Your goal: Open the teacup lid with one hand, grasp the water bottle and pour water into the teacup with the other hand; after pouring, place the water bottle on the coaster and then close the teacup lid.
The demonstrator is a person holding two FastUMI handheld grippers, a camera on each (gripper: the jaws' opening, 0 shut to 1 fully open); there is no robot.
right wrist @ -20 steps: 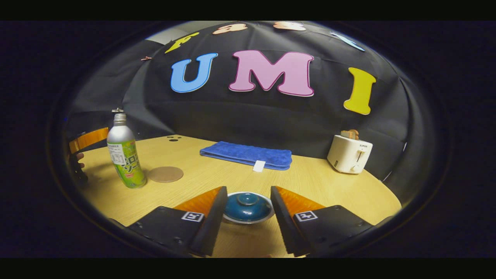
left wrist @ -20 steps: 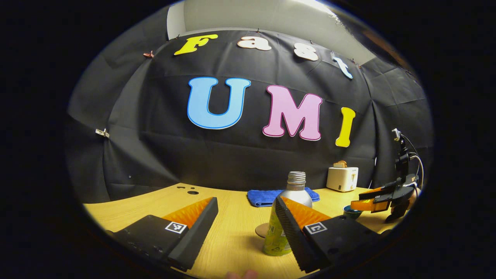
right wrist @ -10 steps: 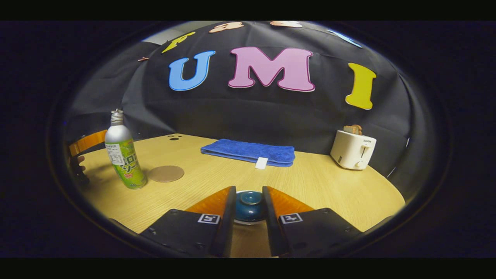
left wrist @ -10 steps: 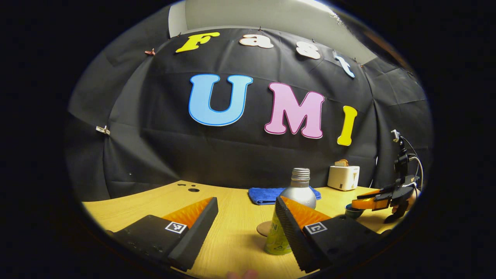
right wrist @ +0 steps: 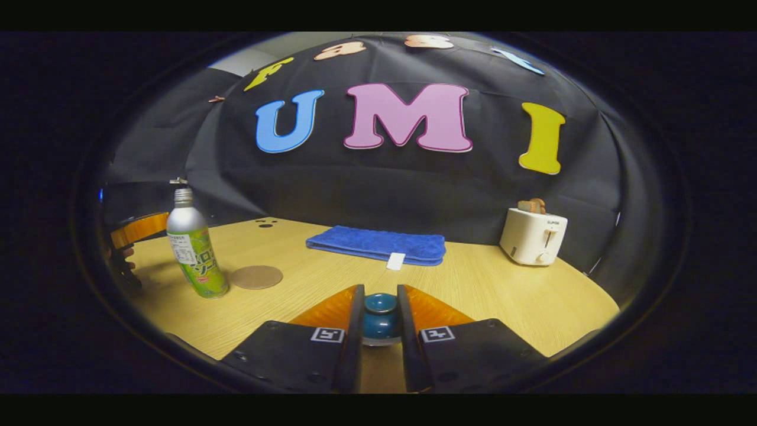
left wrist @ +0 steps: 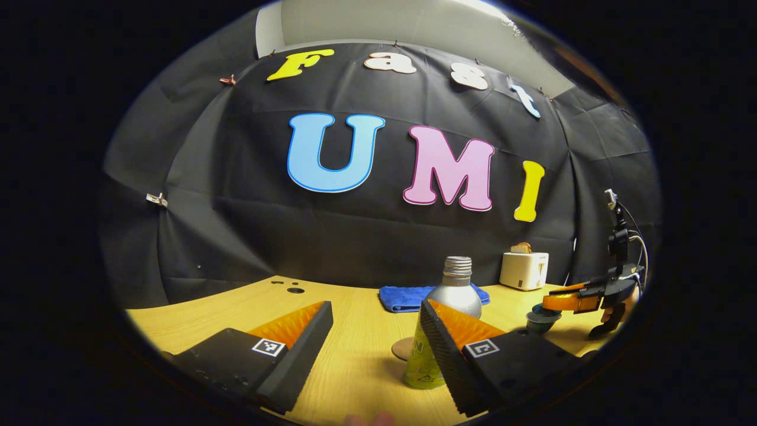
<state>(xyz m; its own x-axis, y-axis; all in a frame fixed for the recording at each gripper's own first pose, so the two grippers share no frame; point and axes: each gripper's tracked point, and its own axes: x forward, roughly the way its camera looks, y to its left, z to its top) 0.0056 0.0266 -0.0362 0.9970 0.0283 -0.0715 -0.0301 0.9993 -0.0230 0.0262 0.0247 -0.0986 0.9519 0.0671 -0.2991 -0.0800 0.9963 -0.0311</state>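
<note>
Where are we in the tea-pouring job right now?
Early. Nothing is finished. In hand: the right hand-held gripper is closed on the teacup lid, and in the left gripper view the lid looks just raised off the teacup. The left hand-held gripper is open beside the water bottle, not gripping it. Left: grasp, pour, set the bottle on the coaster, close the lid.

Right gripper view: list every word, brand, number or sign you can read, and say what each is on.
Nothing here can be quoted as readable text.
Water bottle: printed label, too small to read.
Toaster: small dark mark on its front, too blurred to read.
Towel: white tag, no legible text.
Right gripper: a square black-and-white marker on each finger, a pattern and not words.
Teacup lid: no writing visible.
</note>
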